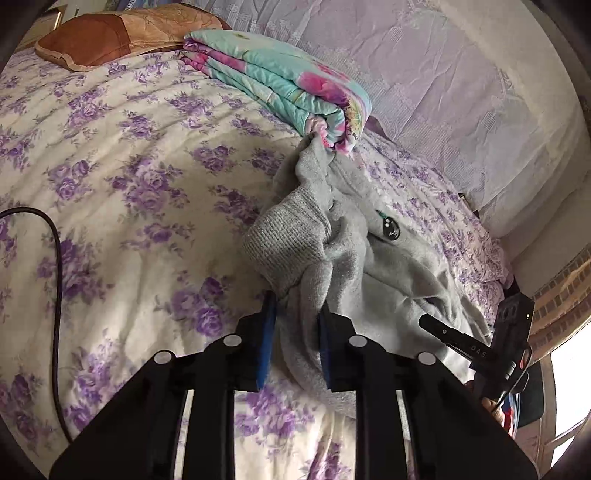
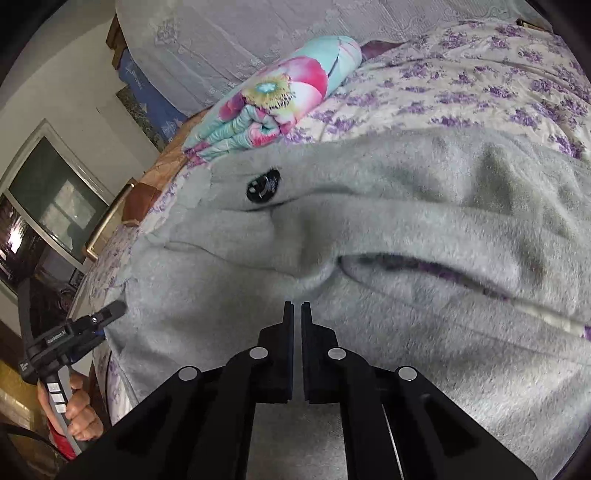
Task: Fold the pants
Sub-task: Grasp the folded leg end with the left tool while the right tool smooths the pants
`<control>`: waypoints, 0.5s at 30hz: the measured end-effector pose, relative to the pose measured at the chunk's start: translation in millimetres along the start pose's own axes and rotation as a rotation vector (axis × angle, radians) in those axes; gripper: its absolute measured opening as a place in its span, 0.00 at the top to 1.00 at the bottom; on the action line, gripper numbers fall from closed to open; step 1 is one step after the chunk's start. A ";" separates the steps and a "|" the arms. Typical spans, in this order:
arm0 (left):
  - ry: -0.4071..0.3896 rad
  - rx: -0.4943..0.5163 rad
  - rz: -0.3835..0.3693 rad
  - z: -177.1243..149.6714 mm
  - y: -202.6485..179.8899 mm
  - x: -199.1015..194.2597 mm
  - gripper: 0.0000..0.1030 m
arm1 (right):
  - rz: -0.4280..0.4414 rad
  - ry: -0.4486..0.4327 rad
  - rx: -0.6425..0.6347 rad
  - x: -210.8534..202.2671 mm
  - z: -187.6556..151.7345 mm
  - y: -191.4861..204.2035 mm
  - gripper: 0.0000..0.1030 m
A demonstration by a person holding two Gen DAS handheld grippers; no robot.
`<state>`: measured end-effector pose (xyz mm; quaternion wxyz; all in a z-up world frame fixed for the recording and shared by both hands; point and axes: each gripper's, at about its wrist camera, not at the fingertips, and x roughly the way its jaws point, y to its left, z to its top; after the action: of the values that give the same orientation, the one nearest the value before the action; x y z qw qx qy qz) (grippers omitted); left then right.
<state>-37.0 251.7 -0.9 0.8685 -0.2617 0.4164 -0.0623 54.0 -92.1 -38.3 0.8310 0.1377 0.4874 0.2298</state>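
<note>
Grey fleece pants (image 1: 369, 258) lie bunched on a bed with a purple-flowered sheet (image 1: 129, 166). A small black logo (image 1: 389, 229) shows on them. My left gripper (image 1: 297, 314) is shut on a bunch of the grey cloth near a ribbed cuff (image 1: 288, 240), which stands lifted off the sheet. In the right wrist view the pants (image 2: 406, 240) fill the middle, with the logo (image 2: 263, 188) at upper left. My right gripper (image 2: 297, 308) is shut just above the grey cloth; whether it pinches any cloth is not visible. The right gripper also shows in the left wrist view (image 1: 454, 338).
A folded turquoise and pink floral quilt (image 1: 288, 85) lies beyond the pants, touching their far end. A brown pillow (image 1: 122, 33) sits at the head of the bed. A black cable (image 1: 55, 277) runs over the sheet at left. A lace-covered wall (image 1: 461, 92) borders the bed.
</note>
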 end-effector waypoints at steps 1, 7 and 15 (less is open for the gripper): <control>0.018 -0.006 0.018 -4.1 3.7 5.7 0.80 | 0.019 0.018 0.034 5.5 -2.0 -7.7 0.98; 0.024 -0.065 -0.015 -11.2 18.0 14.2 0.77 | -0.031 -0.160 0.052 -32.0 12.3 -3.5 0.28; 0.000 -0.047 -0.001 -14.4 18.1 19.9 0.75 | 0.035 -0.084 0.112 9.7 33.8 -20.0 0.91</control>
<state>-37.1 254.9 -31.2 0.8620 -0.2824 0.4176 -0.0529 92.5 -104.4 -38.2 0.8375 0.2020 0.4618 0.2110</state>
